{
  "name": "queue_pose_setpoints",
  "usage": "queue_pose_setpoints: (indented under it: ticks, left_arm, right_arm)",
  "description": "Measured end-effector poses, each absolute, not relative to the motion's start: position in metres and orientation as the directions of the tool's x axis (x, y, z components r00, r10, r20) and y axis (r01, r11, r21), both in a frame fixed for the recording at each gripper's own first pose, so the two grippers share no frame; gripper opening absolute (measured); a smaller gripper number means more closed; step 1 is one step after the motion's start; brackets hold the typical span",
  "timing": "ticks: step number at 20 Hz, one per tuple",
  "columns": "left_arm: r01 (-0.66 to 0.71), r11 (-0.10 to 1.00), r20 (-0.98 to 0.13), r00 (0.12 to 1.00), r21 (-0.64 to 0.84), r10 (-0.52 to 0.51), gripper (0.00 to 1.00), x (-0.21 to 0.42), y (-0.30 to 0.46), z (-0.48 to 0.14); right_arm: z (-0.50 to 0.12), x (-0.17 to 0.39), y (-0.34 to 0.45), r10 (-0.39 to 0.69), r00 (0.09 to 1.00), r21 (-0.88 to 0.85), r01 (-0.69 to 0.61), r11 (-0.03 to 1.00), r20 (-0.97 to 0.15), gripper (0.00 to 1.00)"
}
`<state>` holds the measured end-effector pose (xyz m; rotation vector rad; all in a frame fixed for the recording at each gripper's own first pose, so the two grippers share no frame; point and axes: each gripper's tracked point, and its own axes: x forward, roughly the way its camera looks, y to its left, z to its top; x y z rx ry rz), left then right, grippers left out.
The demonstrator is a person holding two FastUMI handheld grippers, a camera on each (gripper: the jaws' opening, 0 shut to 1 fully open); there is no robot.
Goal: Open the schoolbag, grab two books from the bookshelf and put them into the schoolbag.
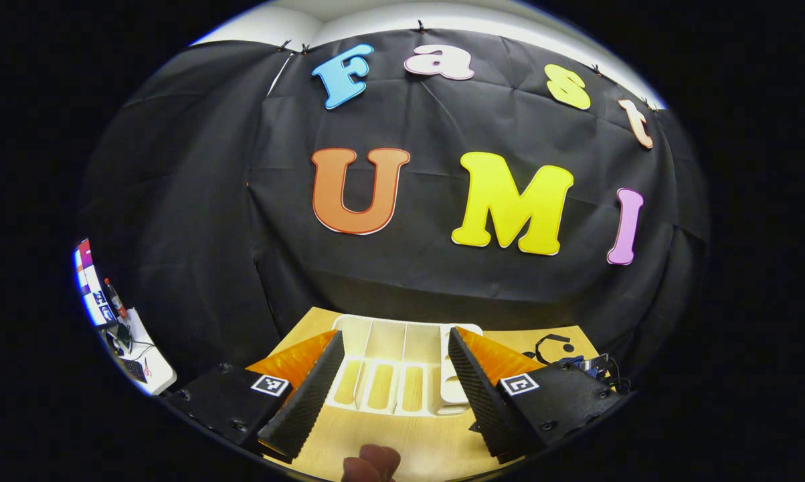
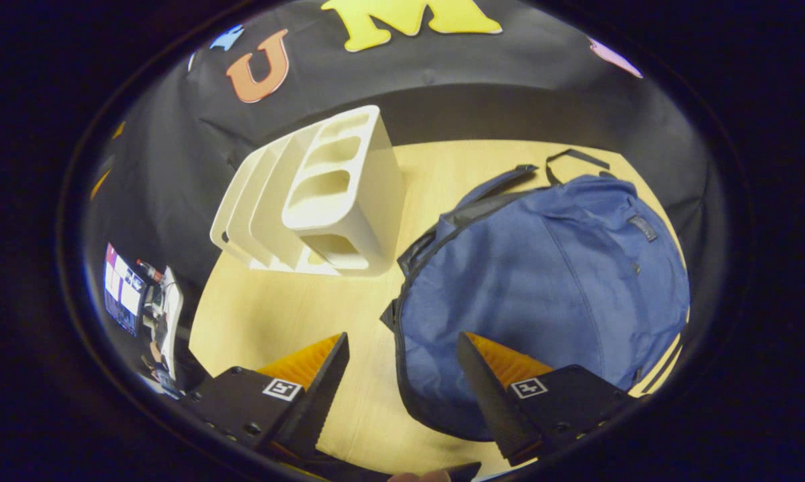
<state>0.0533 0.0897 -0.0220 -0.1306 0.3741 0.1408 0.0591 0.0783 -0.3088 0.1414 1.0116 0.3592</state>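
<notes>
The desk (image 2: 268, 321) is pale wood and runs back to the black cloth wall (image 1: 195, 201). On it, in the right gripper view, lies the blue schoolbag (image 2: 543, 281) — flat on its side, filling the right half from about two to five o'clock, with its dark straps (image 2: 563, 157) at the far end near one o'clock. Whether its zip is open I cannot tell. Just beside the bag, toward eleven o'clock, stands the white bookshelf (image 2: 335, 201), a slotted rack with upright dividers; no books can be made out in its slots from here.

In the left gripper view the bookshelf (image 1: 402, 365) sits straight ahead at six o'clock, framed between the fingers of the left tool (image 1: 394, 395), which is spread wide and holds nothing. A fingertip (image 1: 372, 463) of the person shows at the bottom edge.

The right tool (image 2: 402, 388) is likewise wide and empty — it hangs above the near edge of the bag.

A cluttered side table with a screen (image 2: 124, 294) sits at eight o'clock.
</notes>
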Motion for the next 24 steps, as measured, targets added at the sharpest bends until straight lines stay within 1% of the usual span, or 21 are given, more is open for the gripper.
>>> queue_pose_setpoints:
  ticks: [1, 2, 3, 4, 5, 6, 7, 8, 9, 12, 13, 16, 17, 22, 24]
  left_arm:
    - [-0.151, 0.985, -0.348, 0.931, -0.086, 0.113, 0.98, 0.057, 0.088, -0.015]
    - [-0.139, 0.988, -0.310, 0.944, -0.062, 0.114, 0.98, 0.062, 0.086, -0.005]
    - [-0.114, 0.993, -0.263, 0.960, -0.040, 0.100, 0.98, 0.069, 0.080, 0.008]
    - [-0.096, 0.995, -0.222, 0.971, -0.042, 0.084, 0.98, 0.075, 0.075, 0.025]
    - [-0.082, 0.995, -0.200, 0.977, -0.062, 0.068, 0.98, 0.079, 0.070, 0.034]
    - [-0.073, 0.995, -0.186, 0.981, -0.070, 0.059, 0.98, 0.081, 0.067, 0.041]
    - [-0.063, 0.996, -0.168, 0.984, -0.070, 0.050, 1.00, 0.082, 0.064, 0.049]
    - [-0.053, 0.996, -0.159, 0.986, -0.074, 0.040, 0.98, 0.084, 0.060, 0.052]
    - [-0.043, 0.996, -0.148, 0.988, -0.081, 0.031, 0.98, 0.086, 0.058, 0.055]
    - [-0.048, 0.995, -0.133, 0.990, -0.093, 0.036, 0.98, 0.085, 0.054, 0.058]
    - [-0.054, 0.994, -0.129, 0.991, -0.097, 0.042, 0.98, 0.084, 0.054, 0.059]
    - [-0.065, 0.992, -0.099, 0.994, -0.104, 0.055, 0.98, 0.084, 0.049, 0.068]
    - [-0.065, 0.992, -0.089, 0.994, -0.105, 0.055, 0.98, 0.083, 0.046, 0.070]
    - [-0.033, 0.996, -0.061, 0.998, -0.088, 0.027, 0.98, 0.078, 0.031, 0.078]
    - [-0.026, 0.997, -0.059, 0.998, -0.074, 0.022, 0.98, 0.077, 0.026, 0.078]
  right_arm:
    - [-0.284, 0.067, 0.076, 0.339, 0.543, 0.236, -0.252, 0.939, -0.769, 0.97]
    - [-0.237, 0.084, 0.074, 0.314, 0.658, 0.178, -0.267, 0.947, -0.685, 0.97]
    - [-0.185, 0.101, 0.070, 0.277, 0.765, 0.123, -0.253, 0.960, -0.581, 0.96]
    - [-0.108, 0.116, 0.062, 0.224, 0.878, 0.077, -0.211, 0.974, -0.424, 0.96]
    - [-0.059, 0.120, 0.055, 0.191, 0.928, 0.061, -0.181, 0.982, -0.320, 0.96]
    - [-0.016, 0.131, 0.037, 0.164, 0.958, 0.049, -0.156, 0.986, -0.234, 0.93]
    - [0.011, 0.126, 0.032, 0.140, 0.976, 0.039, -0.135, 0.990, -0.166, 0.96]
    - [0.040, 0.120, 0.028, 0.116, 0.989, 0.034, -0.114, 0.993, -0.087, 0.93]
    - [0.063, 0.112, 0.025, 0.098, 0.995, 0.025, -0.098, 0.995, -0.017, 0.93]
    - [0.090, 0.112, 0.023, 0.076, 0.995, 0.028, -0.077, 0.997, 0.058, 0.94]
    - [0.093, 0.111, 0.021, 0.068, 0.995, 0.037, -0.070, 0.997, 0.066, 0.95]
    - [0.100, 0.115, 0.020, 0.055, 0.996, 0.056, -0.059, 0.997, 0.072, 0.94]
    - [0.102, 0.114, 0.021, 0.056, 0.995, 0.059, -0.061, 0.996, 0.081, 0.96]
    - [0.102, 0.111, 0.022, 0.052, 0.995, 0.059, -0.057, 0.997, 0.084, 0.94]
    - [0.103, 0.108, 0.019, 0.034, 0.995, 0.047, -0.039, 0.998, 0.095, 0.94]
